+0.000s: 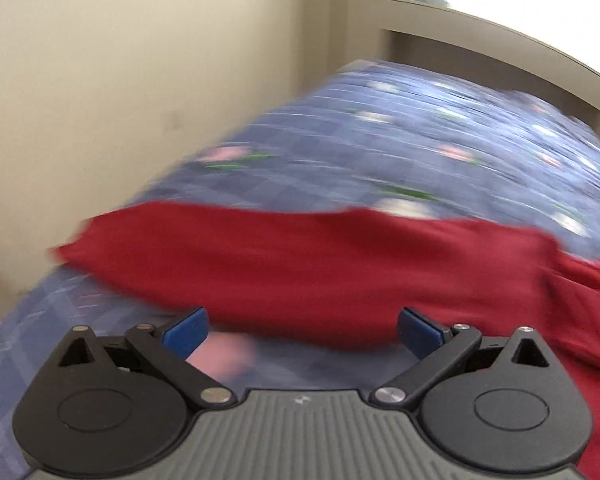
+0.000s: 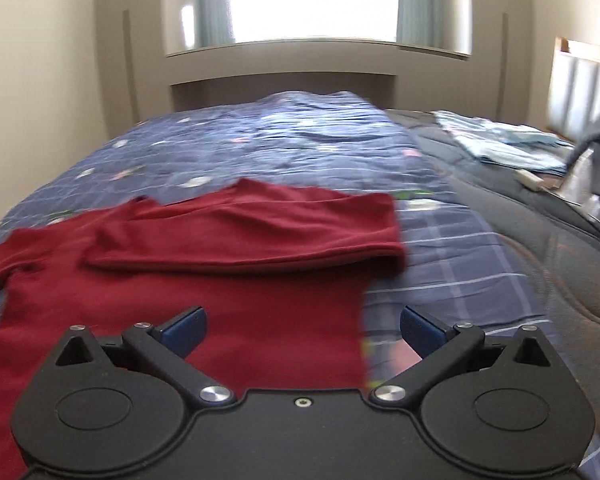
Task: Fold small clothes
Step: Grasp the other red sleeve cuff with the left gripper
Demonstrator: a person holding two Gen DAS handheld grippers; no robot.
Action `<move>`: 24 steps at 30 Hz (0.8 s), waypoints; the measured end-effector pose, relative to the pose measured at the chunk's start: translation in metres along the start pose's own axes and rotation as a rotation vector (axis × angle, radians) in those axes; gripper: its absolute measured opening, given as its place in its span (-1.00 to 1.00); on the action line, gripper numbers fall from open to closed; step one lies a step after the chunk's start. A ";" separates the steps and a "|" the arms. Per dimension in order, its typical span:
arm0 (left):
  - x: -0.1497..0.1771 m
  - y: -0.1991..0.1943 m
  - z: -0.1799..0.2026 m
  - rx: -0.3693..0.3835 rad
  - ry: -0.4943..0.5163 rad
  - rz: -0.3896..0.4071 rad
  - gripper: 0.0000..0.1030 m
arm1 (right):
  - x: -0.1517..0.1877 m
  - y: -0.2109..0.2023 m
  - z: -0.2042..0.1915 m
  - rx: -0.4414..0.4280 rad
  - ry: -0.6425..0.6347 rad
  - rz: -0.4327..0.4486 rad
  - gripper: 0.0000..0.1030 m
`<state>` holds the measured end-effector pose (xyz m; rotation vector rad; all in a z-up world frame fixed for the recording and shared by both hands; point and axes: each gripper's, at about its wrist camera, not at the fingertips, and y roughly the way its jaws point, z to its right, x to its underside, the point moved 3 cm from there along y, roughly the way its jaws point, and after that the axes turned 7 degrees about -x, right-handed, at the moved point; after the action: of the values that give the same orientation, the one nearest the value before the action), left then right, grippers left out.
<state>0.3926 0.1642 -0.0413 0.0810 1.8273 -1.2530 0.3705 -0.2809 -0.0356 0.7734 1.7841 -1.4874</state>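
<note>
Shirt (image 2: 204, 264), dark red, spread on blue plaid quilt (image 2: 300, 140), top part folded down over body, fold edge running from 9 to 3 o'clock across right wrist view. Sleeve out flat toward 9 o'clock. Right gripper (image 2: 302, 330) low over shirt's right hem, jaws spread to full width, nothing between blue pads; left pad over red cloth, right pad over quilt just beside hem edge. Left gripper (image 1: 302, 332) likewise wide open and empty, hovering above shirt's near edge, blurred quilt at 6 o'clock between pads. In left wrist view, shirt a broad red band from 9 to 3 o'clock, quilt beyond at 12. Window (image 2: 312, 0) bright at 12 o'clock behind bed. Pale striped cloth pile (image 2: 496, 140) at 2 o'clock on dark grey cover (image 2: 540, 248), well apart from shirt.
</note>
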 end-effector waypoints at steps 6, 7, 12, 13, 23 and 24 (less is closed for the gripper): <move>-0.014 0.059 -0.124 -0.189 -0.178 -0.006 0.99 | -0.004 -0.008 -0.064 -0.101 -0.017 0.001 0.99; -0.016 0.067 -0.138 -0.192 -0.210 -0.019 0.99 | -0.004 -0.008 -0.077 -0.118 -0.027 -0.003 0.99; -0.032 0.104 -0.190 -0.137 -0.416 -0.080 0.78 | 0.001 0.000 -0.127 -0.172 -0.090 -0.041 0.99; -0.033 0.107 -0.193 -0.128 -0.451 -0.088 0.67 | 0.002 0.001 -0.135 -0.184 -0.098 -0.045 0.99; -0.036 0.114 -0.200 -0.124 -0.564 -0.104 -0.64 | 0.007 0.013 -0.163 -0.212 -0.152 -0.087 0.99; -0.036 0.113 -0.204 -0.116 -0.588 -0.100 -0.83 | 0.008 0.012 -0.163 -0.213 -0.149 -0.088 0.99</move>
<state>0.3431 0.3913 -0.0793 -0.4073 1.3946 -1.0864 0.3551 -0.1185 -0.0302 0.4711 1.8454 -1.3448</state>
